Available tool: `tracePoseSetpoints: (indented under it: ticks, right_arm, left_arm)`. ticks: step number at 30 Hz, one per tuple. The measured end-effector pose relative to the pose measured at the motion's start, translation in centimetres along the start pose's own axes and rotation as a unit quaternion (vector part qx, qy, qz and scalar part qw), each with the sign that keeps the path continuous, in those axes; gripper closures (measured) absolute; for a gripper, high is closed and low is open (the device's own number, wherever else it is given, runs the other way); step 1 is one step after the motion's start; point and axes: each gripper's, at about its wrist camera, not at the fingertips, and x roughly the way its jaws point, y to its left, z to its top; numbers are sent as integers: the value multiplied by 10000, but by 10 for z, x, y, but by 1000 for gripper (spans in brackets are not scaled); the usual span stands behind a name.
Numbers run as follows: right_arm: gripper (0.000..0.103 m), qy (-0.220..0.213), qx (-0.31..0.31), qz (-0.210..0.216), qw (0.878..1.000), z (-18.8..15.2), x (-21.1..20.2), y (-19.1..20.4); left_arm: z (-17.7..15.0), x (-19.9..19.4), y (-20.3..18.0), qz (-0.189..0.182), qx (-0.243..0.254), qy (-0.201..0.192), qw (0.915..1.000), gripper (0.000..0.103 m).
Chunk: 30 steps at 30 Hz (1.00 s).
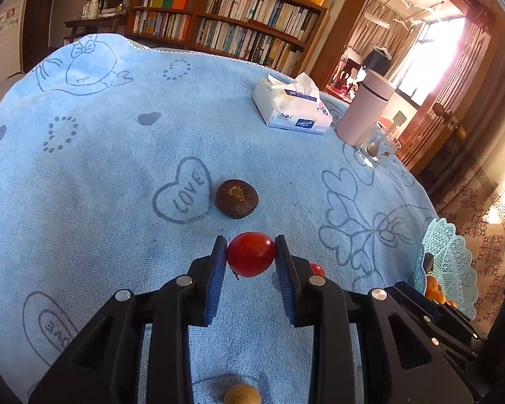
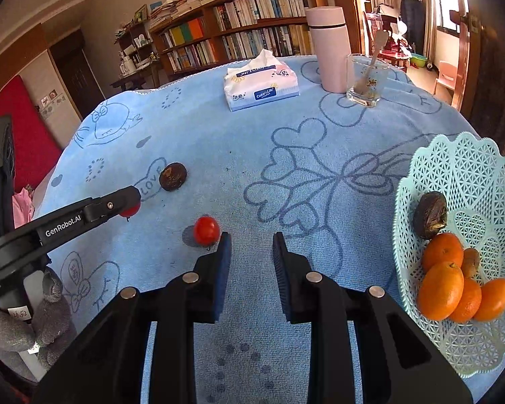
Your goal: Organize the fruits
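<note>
My left gripper (image 1: 250, 252) is shut on a red cherry tomato (image 1: 250, 258) and holds it just above the blue cloth; it also shows in the right wrist view (image 2: 130, 206). A second red tomato (image 2: 206, 230) lies on the cloth just left of my right gripper (image 2: 251, 239), which is open and empty. A dark brown round fruit (image 1: 237, 197) lies beyond the left gripper. A small tan fruit (image 1: 241, 394) lies under the left gripper. The pale green lattice basket (image 2: 461, 175) at the right holds several oranges (image 2: 441, 291) and a dark brown fruit (image 2: 431, 214).
A tissue pack (image 2: 261, 86), a pink flask (image 2: 330, 48) and a glass with a spoon (image 2: 365, 79) stand at the table's far side. The blue cloth (image 2: 219, 134) covers the round table. A bookshelf stands behind.
</note>
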Motion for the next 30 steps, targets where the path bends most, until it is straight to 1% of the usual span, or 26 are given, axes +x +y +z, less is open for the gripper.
tracePoseSetpoints:
  ticks: [3,6,8,9,10,17,21,24,26,27,28,29,30]
  right_arm:
    - [77,11,163,39,9999,0,-5,-8]
    - [77,108,210,110,9997,-1,1,-6]
    - [66,226,213,168,9994,-2,11,-1]
    - [54,254,221,187,9993,-2,15,2]
    - [49,261,212,175,9993,-1,20,5]
    - [49,455,-24,121,9989,1,50,25]
    - [49,393,-310,66,9987,8,60,40]
    - [51,414,-468,-22,9980,10,72,47]
    - [61,490,-541,-40,9973,10,79,48]
    - [69,550,-563,-46,9969,10,83,48]
    - [73,573,-568,-52,9967,9,85,48]
    - [78,539,-588,-67,9968,8,84,48]
    - [78,529,-613,-68,9967,8,82,48]
  left_arm:
    - [-1,0,-1,0,-6,9,10000,74]
    - [-2,-1,0,-4,-1,-11,10000,74]
    - [-3,-2,1,1,-15,-25,10000,74]
    - [-4,-2,2,5,-31,-25,10000,74]
    - [-4,-3,3,5,-49,-23,10000,74]
    - [-3,-7,15,-9,-215,-46,9998,74]
    - [-3,-8,17,-20,-254,-37,9997,74]
    - [-3,-8,19,-22,-279,-28,9996,74]
    - [-2,-8,19,-24,-285,-27,9996,74]
    - [-2,-7,19,-24,-288,-25,9996,74]
    - [-2,-7,19,-27,-286,-25,9996,74]
    - [-2,-7,19,-23,-284,-25,9996,74]
    - [-2,-7,19,-20,-285,-24,9996,74]
